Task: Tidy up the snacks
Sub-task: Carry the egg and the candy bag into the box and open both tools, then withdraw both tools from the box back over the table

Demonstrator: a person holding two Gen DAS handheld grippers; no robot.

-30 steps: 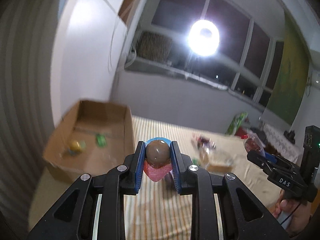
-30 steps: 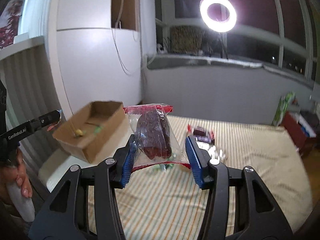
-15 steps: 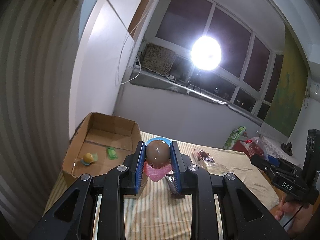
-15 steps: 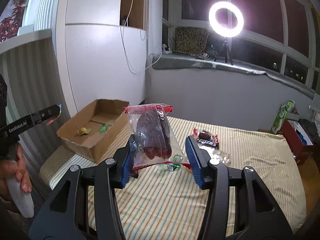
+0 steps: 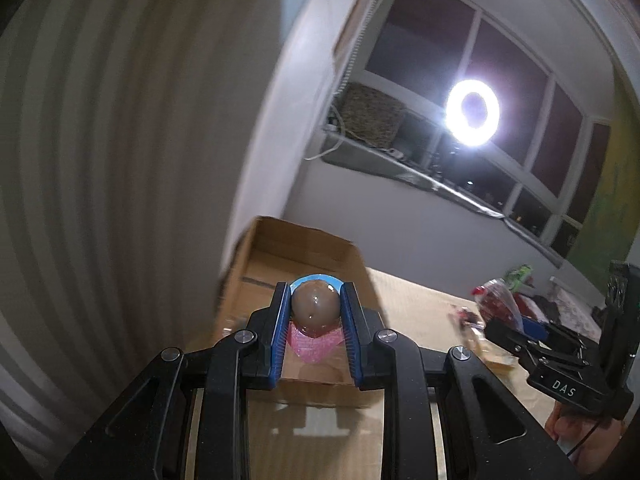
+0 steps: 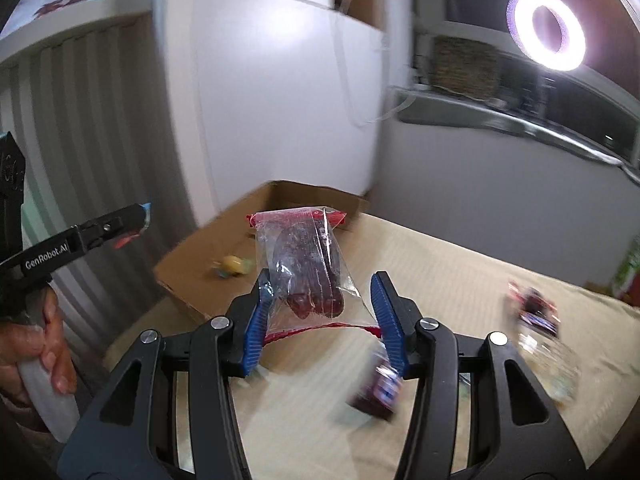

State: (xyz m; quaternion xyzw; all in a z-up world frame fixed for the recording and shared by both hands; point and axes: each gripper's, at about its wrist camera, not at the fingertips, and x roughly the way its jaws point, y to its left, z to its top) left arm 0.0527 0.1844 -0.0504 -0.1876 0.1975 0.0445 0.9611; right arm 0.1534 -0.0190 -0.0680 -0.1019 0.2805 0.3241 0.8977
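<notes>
- Two grippers are showing, each one carrying a snack above a bed with a striped cover [image 6: 460, 280]
- Left gripper [image 5: 316, 312] is pinching a brown ball-shaped snack [image 5: 315, 306] between its blue pads [image 5: 280, 332]; the ball is sitting right at the fingertips, with a pink wrapper [image 5: 316, 346] hanging at 6 o'clock from it and a light-blue rim showing at 12 o'clock
- That ball is hovering over the open cardboard box [image 5: 304, 248], whose near wall is lying just under the fingers and whose far wall is rising at 12 o'clock
- Right gripper [image 6: 320, 304] is holding a clear bag of dark red snacks [image 6: 312, 272]; its left pad [image 6: 258, 320] is pressing on the bag's edge, while the right pad is meeting only the thin plastic corner, and the bag is standing up past the fingertips toward 12 o'clock
- Beyond the bag, at 11 o'clock, the cardboard box is holding a small yellow snack [image 6: 230, 264]
- Several more packets are lying blurred on the cover: a dark wrapped one [image 6: 378, 394] at 5 o'clock near the right finger and a red-and-dark one [image 6: 534, 306] at 3 o'clock
- Far up at 2 o'clock a ring light [image 6: 546, 36] is glowing by the window
</notes>
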